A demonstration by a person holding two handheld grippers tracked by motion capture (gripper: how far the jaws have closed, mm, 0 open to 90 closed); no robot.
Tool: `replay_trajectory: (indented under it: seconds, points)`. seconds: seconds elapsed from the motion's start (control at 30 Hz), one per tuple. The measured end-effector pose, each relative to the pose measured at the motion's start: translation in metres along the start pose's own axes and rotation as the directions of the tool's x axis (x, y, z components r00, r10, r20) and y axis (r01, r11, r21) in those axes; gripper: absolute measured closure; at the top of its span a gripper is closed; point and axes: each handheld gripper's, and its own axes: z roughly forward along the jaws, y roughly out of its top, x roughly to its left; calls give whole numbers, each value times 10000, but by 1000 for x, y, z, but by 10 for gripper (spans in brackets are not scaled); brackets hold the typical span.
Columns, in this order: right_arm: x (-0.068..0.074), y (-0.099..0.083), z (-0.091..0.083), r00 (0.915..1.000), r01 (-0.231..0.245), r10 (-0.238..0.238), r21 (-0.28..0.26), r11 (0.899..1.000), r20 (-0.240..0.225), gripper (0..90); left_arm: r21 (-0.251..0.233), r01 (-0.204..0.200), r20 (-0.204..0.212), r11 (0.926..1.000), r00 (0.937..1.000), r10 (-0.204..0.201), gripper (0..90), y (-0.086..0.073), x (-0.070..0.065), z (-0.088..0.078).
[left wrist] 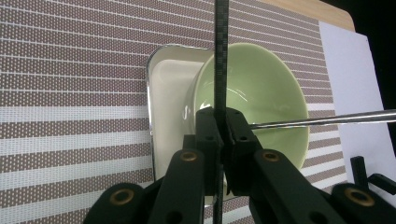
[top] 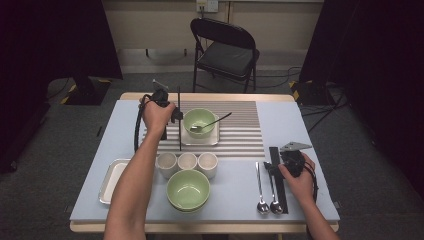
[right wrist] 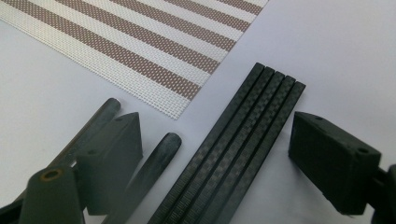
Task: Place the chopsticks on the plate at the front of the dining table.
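Over the striped mat (top: 240, 125), the left tongs (left wrist: 223, 135) pinch one thin, stiff, light chopstick (left wrist: 220, 56) low on its shaft, upright beside the green bowl (left wrist: 261, 88), while the right tongs (right wrist: 215, 140) gape wide over four more chopsticks (right wrist: 238, 140) on the table (top: 300, 120).

Green bowl (left wrist: 261, 84): glazed ceramic look, glossy, smooth, bright highlights inside. Tray (left wrist: 170, 93) beneath: shiny metal rim, pale matt floor. Spoon handle (left wrist: 327, 120): polished metal, mirror finish. Placemat (right wrist: 140, 42): woven mesh, brown and white stripes, rough open texture. Chopsticks (right wrist: 243, 140): black, carbon-weave pattern, semi-matt with ribbed grip ends. Held chopstick (left wrist: 221, 46): same black weave. Surface (right wrist: 327, 46): smooth, matt, pale grey-blue. Jaws: black matt plastic, brass-coloured pivot bushings.
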Motion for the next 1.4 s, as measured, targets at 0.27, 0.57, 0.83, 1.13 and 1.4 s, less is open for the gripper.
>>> replay_trajectory:
  seconds: [0.27,0.57,0.83,1.13,1.4]
  points:
    - [0,0,0,10000,-4,4,2,10000,-2,161,-145,81,-47,9999,10000,-82,861,1,3,5]
    - [0,0,0,10000,8,-8,-2,10000,1,161,-125,122,-143,9998,9998,-124,861,-1,6,9]
    - [0,0,0,10000,0,0,3,10000,3,161,-115,141,-131,9998,9998,-143,862,0,9,11]
    - [0,0,0,10000,-4,4,3,10000,3,161,-19,217,-90,9998,9997,-217,861,1,10,14]
    - [0,0,0,10000,5,-5,8,10000,-11,161,-70,224,-174,9997,9996,-226,861,1,13,14]
